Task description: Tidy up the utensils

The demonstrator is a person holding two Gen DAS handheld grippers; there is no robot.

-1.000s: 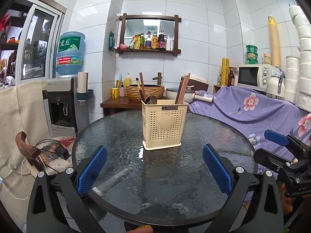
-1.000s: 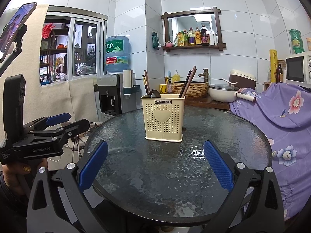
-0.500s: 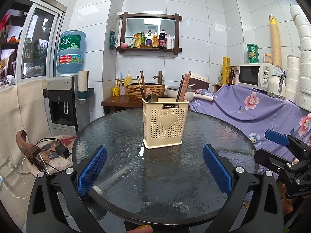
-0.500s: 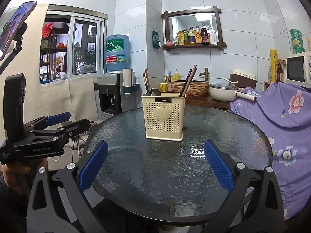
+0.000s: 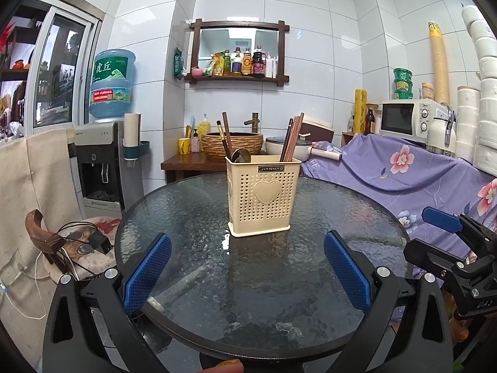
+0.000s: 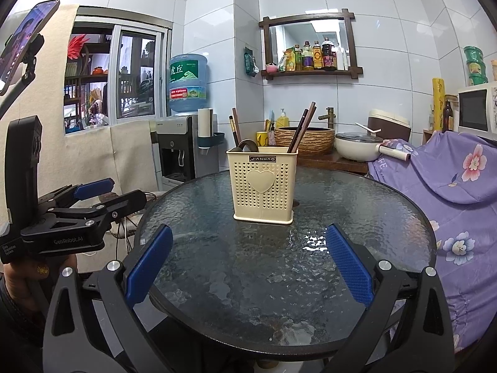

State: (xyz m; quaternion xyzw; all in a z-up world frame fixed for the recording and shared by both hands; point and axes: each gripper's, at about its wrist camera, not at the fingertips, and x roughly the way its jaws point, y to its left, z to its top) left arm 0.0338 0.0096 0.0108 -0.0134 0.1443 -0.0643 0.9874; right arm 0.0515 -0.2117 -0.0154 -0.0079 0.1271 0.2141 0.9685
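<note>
Off to the left of the left gripper (image 5: 247, 269), well apart from it, stand a water dispenser (image 5: 101, 161) and a wooden chair (image 5: 66, 244) heaped with cables. The left gripper itself hangs low over the near rim of the round glass table (image 5: 198, 283), its blue pads spread wide with nothing between them. Straight ahead of both grippers, around the middle of the table, stands the cream utensil holder (image 5: 263, 195); chopsticks (image 5: 292, 139) lean out of its right side, and a spoon (image 5: 240, 155) with more dark sticks sits at its left. The right gripper (image 6: 248, 265) is likewise wide open and empty, set just beside its partner at the table's near edge. To its right a floral purple cloth (image 6: 466, 174) drapes over furniture.

No loose utensil shows on the glass, so by my judgement the sorting is either finished or about to rework what is inside the holder; the next move would call for a reach forward and up to the stick tops, closing on one piece only.

The holder's interior dividers are hidden, and the spoon's handle cannot be seen.
</note>
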